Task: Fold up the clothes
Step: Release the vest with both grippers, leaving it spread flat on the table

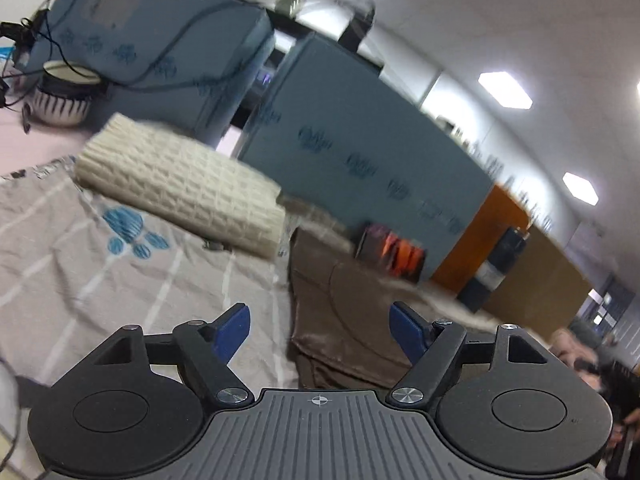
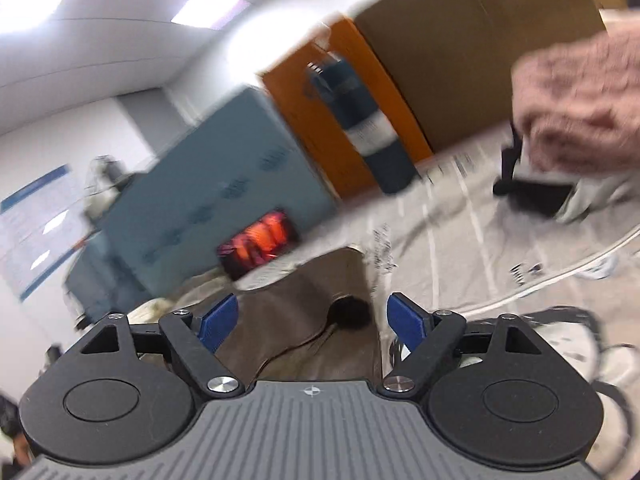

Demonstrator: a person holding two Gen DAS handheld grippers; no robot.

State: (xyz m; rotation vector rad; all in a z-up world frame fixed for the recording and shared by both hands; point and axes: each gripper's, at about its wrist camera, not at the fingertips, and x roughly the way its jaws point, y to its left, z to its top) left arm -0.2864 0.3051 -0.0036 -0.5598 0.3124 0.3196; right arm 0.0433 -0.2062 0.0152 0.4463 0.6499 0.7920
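Hovering left gripper (image 1: 320, 330): it is standing released, blue fingers (image 1: 234, 330) wide apart, nothing between them, above the near edge of the brown garment (image 1: 340, 312).
Right gripper (image 2: 310, 322): it is also gaping released, gripping nothing; the brown garment (image 2: 304, 320) is lying just under and between its fingers (image 2: 406, 324).
Garment edges: the left edge is running straight along the sheet in the left wrist view; in the right wrist view a rounded opening (image 2: 350, 312) is showing near the right finger.
Open room: bare sheet is lying on both sides of the garment; a cream folded knit (image 1: 180, 184) is sitting well apart, far left.
Surface: a grey bed sheet (image 1: 80, 280) with pale stripes and a blue paw print (image 1: 128, 228) is covering it.
Room: blue-grey padded boxes (image 1: 360, 152), a striped bowl (image 1: 64, 96) and ceiling lights (image 1: 506, 90) are showing behind; the right view is blurring, with a pink knitted sleeve (image 2: 580, 108) upper right.
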